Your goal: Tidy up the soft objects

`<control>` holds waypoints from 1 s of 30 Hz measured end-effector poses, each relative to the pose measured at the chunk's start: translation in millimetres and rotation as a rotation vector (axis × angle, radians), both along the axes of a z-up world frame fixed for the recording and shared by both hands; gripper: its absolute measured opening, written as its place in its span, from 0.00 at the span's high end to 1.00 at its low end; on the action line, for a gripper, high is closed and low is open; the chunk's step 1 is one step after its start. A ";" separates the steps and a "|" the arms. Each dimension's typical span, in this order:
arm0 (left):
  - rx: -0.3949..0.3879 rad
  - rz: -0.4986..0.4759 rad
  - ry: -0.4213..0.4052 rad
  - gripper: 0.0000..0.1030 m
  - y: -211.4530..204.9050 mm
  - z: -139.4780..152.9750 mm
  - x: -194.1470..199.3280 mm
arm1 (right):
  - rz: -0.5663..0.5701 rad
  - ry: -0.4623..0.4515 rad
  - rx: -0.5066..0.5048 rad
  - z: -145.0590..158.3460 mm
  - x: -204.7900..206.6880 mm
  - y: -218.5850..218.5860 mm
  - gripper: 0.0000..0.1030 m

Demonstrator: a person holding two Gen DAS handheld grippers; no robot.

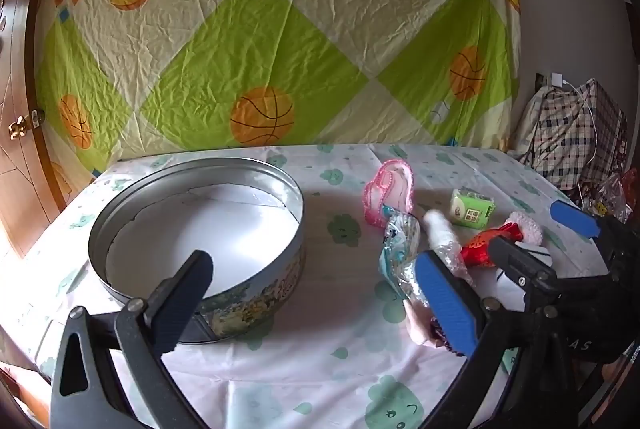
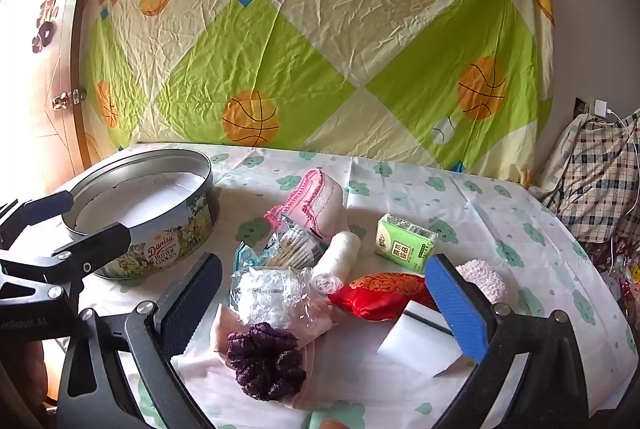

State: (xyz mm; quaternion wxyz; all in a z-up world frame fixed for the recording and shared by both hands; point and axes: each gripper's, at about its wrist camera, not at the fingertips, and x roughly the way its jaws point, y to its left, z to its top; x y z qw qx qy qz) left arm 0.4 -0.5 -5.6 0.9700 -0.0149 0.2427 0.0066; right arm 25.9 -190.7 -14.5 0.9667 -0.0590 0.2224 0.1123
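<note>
Left gripper: jaws spread wide, nothing between them, hovering over the near edge of the table, one finger in front of the tin.
Right gripper: jaws wide apart too, empty, framing the pile of soft things.
Tin: round metal biscuit tin, lid off, white paper lining, nothing in it yet, towards the table's left edge.
Table: cloth with green cloud print covers it.
Pile: middle of the table, towards the right, just beside the tin.
Purple knitted scrunchie: nearest the front edge, lying on a pink cloth; light and springy, I'd pinch across its bulk.
Clear crinkly plastic bag: likely slippery; grab a bunched fold.
Red embroidered pouch: soft, probably squashes; take it mid-body.
Green tissue pack: apart from the heap, further back; firm enough to clamp on its flat sides.
White rolled cloth: leans into the heap; grip across the roll.
</note>
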 end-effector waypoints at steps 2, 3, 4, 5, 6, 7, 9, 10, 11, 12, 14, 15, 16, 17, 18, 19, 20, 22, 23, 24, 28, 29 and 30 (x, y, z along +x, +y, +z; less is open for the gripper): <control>0.002 0.002 0.000 0.00 0.2 0.0 -0.1 | 0.000 0.001 0.001 0.3 0.6 0.3 0.01; 0.001 0.002 0.000 0.00 0.6 -0.1 -0.1 | -0.001 0.001 0.001 0.3 0.7 0.5 0.01; 0.001 0.002 0.000 0.00 0.9 0.2 0.1 | -0.001 0.001 0.001 -1.2 -0.1 -0.4 0.01; 0.001 0.002 0.000 0.00 1.1 0.4 0.2 | 0.000 0.001 0.002 -1.5 -0.2 -0.6 0.01; 0.001 0.002 0.000 0.00 1.9 0.5 -0.1 | -0.001 0.002 0.002 -1.4 -0.1 -0.4 0.01; 0.001 0.003 0.000 0.00 2.5 0.3 -0.1 | -0.002 0.002 0.002 -1.6 -0.1 -0.4 0.01; 0.001 0.001 0.001 0.00 2.5 0.5 0.1 | -0.002 0.001 0.002 -1.8 -1.2 -1.0 0.01; 0.001 0.001 0.001 0.00 2.6 0.3 0.0 | -0.002 0.002 0.002 -1.5 -1.0 -0.8 0.01; 0.001 0.001 0.000 0.00 2.6 0.3 0.0 | -0.002 0.002 0.003 -1.6 -1.3 -1.5 0.01; 0.002 0.001 -0.001 0.00 3.0 0.3 0.0 | -0.002 0.002 0.003 -1.6 -1.8 -1.5 0.01; 0.002 0.001 0.001 0.00 2.8 0.8 0.2 | -0.003 0.003 0.002 -0.8 -1.4 -1.4 0.01; 0.001 0.001 0.001 0.00 2.8 0.6 0.1 | -0.003 0.003 0.003 -0.7 -1.5 -1.6 0.01; 0.001 0.001 0.001 0.00 3.5 0.4 0.1 | -0.002 0.004 0.006 -2.9 -0.1 -2.0 0.01; 0.001 0.001 0.001 0.00 2.9 0.6 0.2 | -0.003 0.004 0.008 -3.9 0.1 -2.6 0.01; 0.002 0.001 0.001 0.00 3.3 0.4 0.3 | -0.002 0.005 0.008 -3.7 -0.1 -2.7 0.01; 0.001 0.002 0.001 0.00 3.9 0.6 -0.2 | -0.002 0.005 0.009 -4.1 -0.2 -3.1 0.01; 0.001 0.002 0.001 0.00 3.8 0.6 -0.1 | -0.003 0.005 0.008 -4.0 -0.1 -3.0 0.01; 0.002 0.002 0.001 0.00 3.9 0.6 -0.1 | -0.003 0.007 0.009 -4.4 0.2 -3.4 0.01; 0.001 0.002 0.002 0.00 3.9 0.5 -0.1 | -0.003 0.007 0.009 -4.4 0.1 -3.4 0.01; 0.001 0.001 0.001 0.00 3.9 0.3 -0.3 | -0.004 0.008 0.010 -4.6 0.2 -3.8 0.01; 0.002 0.001 0.001 0.00 3.9 0.6 -0.1 | -0.004 0.008 0.011 -4.8 0.2 -4.1 0.01; 0.002 0.001 0.001 0.00 3.9 0.6 0.0 | -0.004 0.008 0.010 -4.7 0.2 -3.9 0.01; 0.002 0.000 0.002 0.00 4.9 0.3 0.1 | -0.005 0.009 0.011 -5.0 0.0 -4.2 0.01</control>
